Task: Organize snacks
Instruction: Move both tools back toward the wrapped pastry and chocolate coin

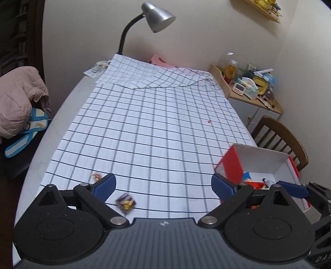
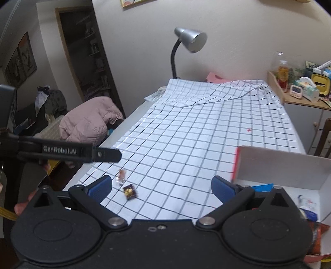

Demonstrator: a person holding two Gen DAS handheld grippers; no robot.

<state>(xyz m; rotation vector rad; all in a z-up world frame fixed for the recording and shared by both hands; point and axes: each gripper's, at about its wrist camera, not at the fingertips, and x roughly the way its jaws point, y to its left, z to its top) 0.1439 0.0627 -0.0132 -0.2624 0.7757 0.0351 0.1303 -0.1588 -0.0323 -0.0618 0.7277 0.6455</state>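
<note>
Two small wrapped snacks lie on the checked cloth near the table's front left: a dark one with a gold print (image 1: 126,203) (image 2: 129,191) and an orange-brown one (image 1: 96,176) (image 2: 121,175). A red and white box (image 1: 266,159) (image 2: 279,165) with several snacks inside stands at the front right. My left gripper (image 1: 163,186) is open and empty above the cloth, the dark snack just inside its left finger. My right gripper (image 2: 162,187) is open and empty, its right finger by the box's left corner. The left gripper's side (image 2: 68,152) shows in the right wrist view.
A silver desk lamp (image 1: 157,18) (image 2: 191,40) stands at the table's far end. A wooden chair (image 1: 283,138) is at the right. A side cabinet (image 2: 306,107) holds clutter. A pink jacket (image 1: 18,97) (image 2: 89,122) lies left of the table.
</note>
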